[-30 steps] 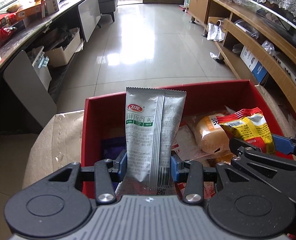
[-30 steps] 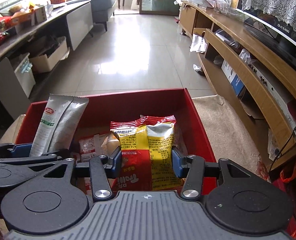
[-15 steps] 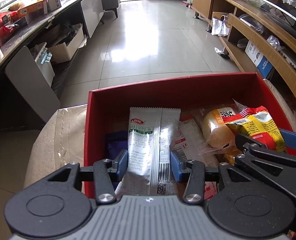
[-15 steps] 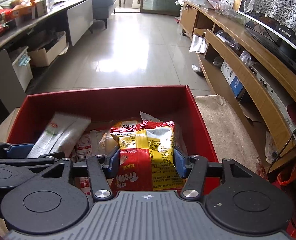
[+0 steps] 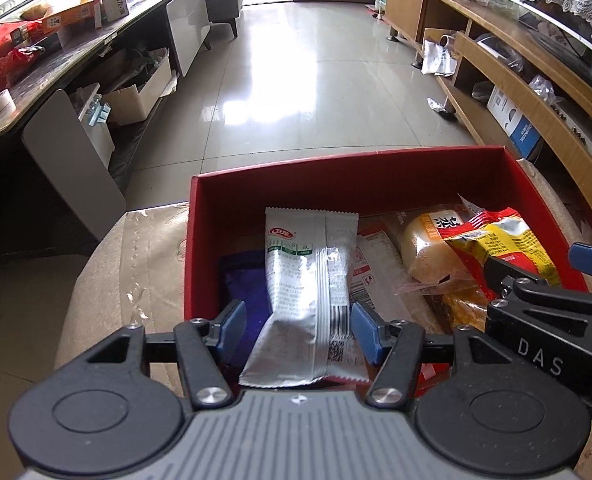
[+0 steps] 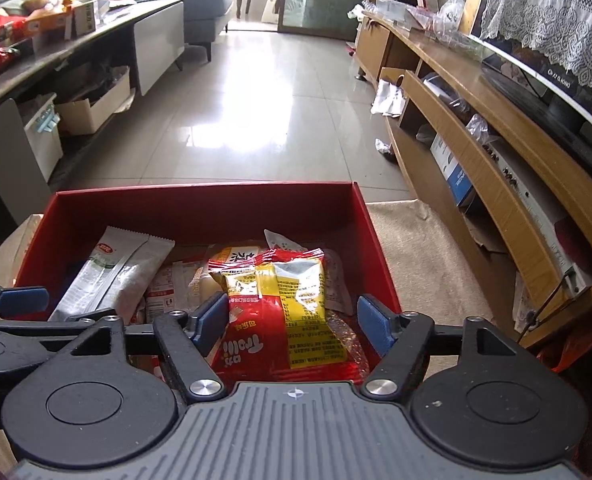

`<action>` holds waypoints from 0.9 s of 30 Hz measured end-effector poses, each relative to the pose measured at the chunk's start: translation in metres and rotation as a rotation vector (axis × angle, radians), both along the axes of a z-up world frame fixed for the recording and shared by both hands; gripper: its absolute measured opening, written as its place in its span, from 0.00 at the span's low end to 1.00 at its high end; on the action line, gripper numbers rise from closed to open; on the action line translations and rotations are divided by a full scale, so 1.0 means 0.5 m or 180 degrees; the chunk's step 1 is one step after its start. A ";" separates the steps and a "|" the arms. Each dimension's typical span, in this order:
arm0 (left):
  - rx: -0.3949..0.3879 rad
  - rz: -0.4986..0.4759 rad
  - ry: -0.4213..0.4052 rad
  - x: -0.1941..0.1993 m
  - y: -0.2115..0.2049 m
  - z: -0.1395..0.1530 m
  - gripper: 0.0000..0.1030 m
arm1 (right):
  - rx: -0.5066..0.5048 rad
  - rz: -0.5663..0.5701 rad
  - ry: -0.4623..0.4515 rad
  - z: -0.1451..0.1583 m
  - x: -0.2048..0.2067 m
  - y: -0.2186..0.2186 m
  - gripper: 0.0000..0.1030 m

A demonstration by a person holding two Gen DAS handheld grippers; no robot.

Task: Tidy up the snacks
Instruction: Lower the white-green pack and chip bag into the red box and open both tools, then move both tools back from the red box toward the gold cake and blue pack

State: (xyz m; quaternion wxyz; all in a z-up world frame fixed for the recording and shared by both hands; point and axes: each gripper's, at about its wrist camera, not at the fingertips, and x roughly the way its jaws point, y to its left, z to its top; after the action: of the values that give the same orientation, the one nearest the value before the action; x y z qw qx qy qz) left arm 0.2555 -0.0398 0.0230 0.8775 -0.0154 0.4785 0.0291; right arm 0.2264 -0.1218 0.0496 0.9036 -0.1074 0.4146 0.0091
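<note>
Judging by the heap of packets in the red box [image 5: 280,184], much sorting is done. The silver packet [image 5: 308,280] is released by the left gripper [image 5: 298,330], its jaws having just been opening (gaps show beside both pads), and the red-and-yellow packet [image 6: 288,308] likewise by the right gripper [image 6: 296,322]. Only the left view shows a purple packet [image 5: 242,276].

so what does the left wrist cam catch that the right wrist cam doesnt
Only the left wrist view shows the dark blue packet in the box's left corner, beside the silver packet.

Only the right wrist view shows the television under its lace cover, and the whole red and yellow snack bag between the right gripper's parted pads.

Both show the red box, the silver packet between the left gripper's parted pads, and the tan bread pack. Both grippers' jaws have just been opening.
</note>
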 end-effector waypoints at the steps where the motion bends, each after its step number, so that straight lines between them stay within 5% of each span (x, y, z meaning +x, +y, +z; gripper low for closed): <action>1: -0.0003 -0.0004 -0.0008 -0.003 0.001 0.002 0.54 | -0.0015 0.0002 -0.0003 0.002 -0.002 -0.001 0.76; 27: -0.0205 -0.0083 -0.0105 -0.057 0.013 0.044 0.59 | 0.0273 -0.0149 0.0010 0.035 -0.024 -0.042 0.81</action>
State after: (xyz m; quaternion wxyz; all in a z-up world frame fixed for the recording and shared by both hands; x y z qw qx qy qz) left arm 0.2270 -0.0333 0.0451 0.8846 -0.0379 0.4648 0.0021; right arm 0.2146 -0.1426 0.0670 0.9067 -0.0589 0.4176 0.0059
